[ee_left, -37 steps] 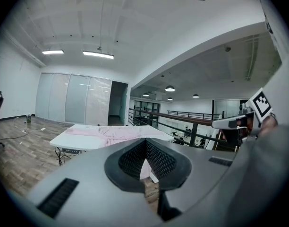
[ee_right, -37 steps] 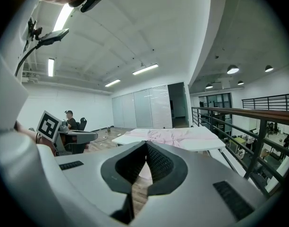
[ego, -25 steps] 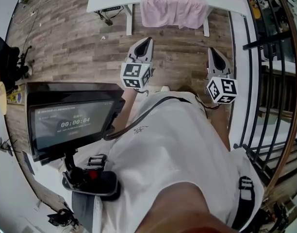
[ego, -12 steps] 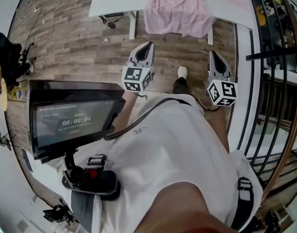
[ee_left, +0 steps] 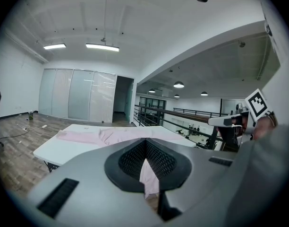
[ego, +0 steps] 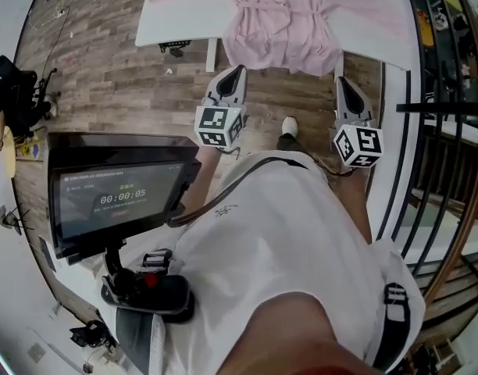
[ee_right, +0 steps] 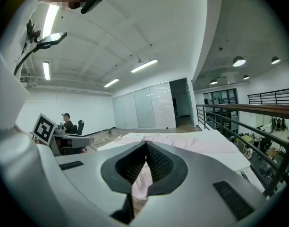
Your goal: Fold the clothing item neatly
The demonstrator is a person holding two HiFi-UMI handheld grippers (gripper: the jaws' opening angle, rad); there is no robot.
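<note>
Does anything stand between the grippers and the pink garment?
Nothing visible does. Only bare wood floor separates the shut left gripper and right gripper from the pink garment hanging over the white table and its near edge.

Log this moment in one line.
phase: pre-grasp | left gripper: shut, empty | right gripper: shut, empty | pink garment: spread on white table, hem overhanging edge

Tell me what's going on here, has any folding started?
Not yet. A person stands short of a white table, holding the left gripper and the right gripper out in front, both shut and empty. A pink garment lies unfolded on the table, part of it hanging over the near edge. Neither gripper touches it. A screen at the person's left shows a timer.
</note>
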